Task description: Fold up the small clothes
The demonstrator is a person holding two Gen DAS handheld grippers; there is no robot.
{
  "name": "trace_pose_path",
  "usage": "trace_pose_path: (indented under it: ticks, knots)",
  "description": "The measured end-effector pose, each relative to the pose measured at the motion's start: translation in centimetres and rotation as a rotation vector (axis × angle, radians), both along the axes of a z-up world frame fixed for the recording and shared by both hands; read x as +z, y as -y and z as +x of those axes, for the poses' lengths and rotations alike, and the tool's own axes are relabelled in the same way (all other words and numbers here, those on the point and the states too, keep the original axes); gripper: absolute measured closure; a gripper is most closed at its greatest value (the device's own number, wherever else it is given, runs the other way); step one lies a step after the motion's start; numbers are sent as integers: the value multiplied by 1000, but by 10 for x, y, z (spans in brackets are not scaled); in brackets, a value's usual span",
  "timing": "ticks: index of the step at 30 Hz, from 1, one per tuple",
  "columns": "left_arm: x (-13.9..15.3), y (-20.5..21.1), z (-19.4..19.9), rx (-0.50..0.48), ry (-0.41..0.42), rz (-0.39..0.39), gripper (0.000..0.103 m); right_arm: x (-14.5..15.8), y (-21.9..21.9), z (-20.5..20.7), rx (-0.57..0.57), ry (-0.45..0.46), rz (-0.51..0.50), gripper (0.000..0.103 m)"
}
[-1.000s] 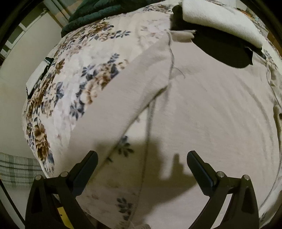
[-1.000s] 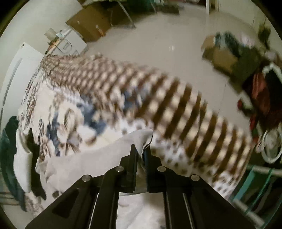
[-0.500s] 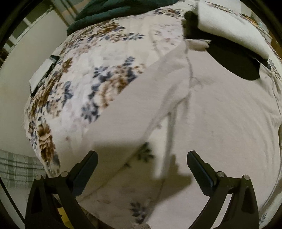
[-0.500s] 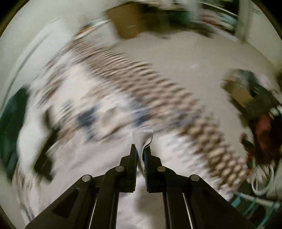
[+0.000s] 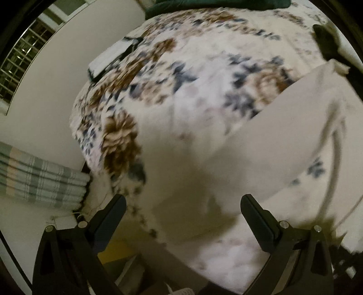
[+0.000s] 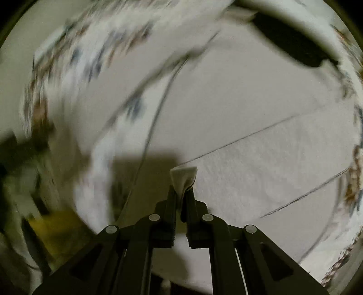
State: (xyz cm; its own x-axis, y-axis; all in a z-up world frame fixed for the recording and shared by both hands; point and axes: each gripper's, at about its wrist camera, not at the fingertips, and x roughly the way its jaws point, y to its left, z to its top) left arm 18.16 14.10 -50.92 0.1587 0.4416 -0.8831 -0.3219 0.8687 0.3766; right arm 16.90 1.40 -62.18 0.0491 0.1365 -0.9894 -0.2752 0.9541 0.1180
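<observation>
A pale beige garment (image 5: pixel 283 127) lies spread on a floral bedspread (image 5: pixel 181 79); one long flat part of it runs diagonally toward my left gripper (image 5: pixel 181 211), which is open and empty just above that part's near end. In the right wrist view the same garment (image 6: pixel 249 118) fills the frame, with dark seam lines across it. My right gripper (image 6: pixel 182 192) is shut on a small pinched corner of the garment (image 6: pixel 183 178) and holds it above the flat cloth. Both views are motion-blurred.
A folded cream cloth over a dark item lies at the far end (image 6: pixel 292 45). A dark green blanket (image 5: pixel 215 4) lies at the bed's far edge. A phone-like flat object (image 5: pixel 109 61) rests near the left edge. A plaid cushion (image 5: pixel 34 179) sits beside the bed.
My right gripper has swung with the pinched corner from facing the room to over the spread garment. My left gripper has shifted left, toward the bed's left edge, still open.
</observation>
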Motion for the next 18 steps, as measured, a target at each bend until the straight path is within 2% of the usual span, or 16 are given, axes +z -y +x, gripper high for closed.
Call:
trace_pose_path:
  ticks: [3, 5, 7, 8, 10, 11, 12, 13, 15, 18]
  knots:
    - [-9, -13, -8, 20, -18, -3, 0, -25, -13, -30, 69, -29, -69, 96]
    - [-16, -21, -10, 34, -28, -34, 0, -38, -8, -39, 87, -42, -113, 95]
    - [-18, -33, -13, 62, -23, -99, 0, -40, 6, -38, 57, -70, -75, 92]
    - [-18, -39, -15, 76, -16, -133, 0, -37, 13, -34, 27, -95, -34, 87]
    - [-20, -54, -21, 117, 5, -211, 0, -28, 39, -29, -51, -148, 80, 64]
    - [-22, -61, -24, 134, 13, -247, 0, -20, 54, -28, -98, -152, 136, 44]
    - [-26, -67, -27, 148, 20, -290, 0, -12, 70, -27, -143, -144, 185, 34]
    - [-34, -75, -29, 169, 15, -353, 0, -3, 90, -26, -204, -128, 238, 32]
    - [-55, -89, -33, 226, -4, -485, 0, 7, 125, -23, -287, -118, 262, 31]
    - [-83, -104, -36, 295, -13, -569, 0, 12, 177, -22, -406, -118, 252, 31]
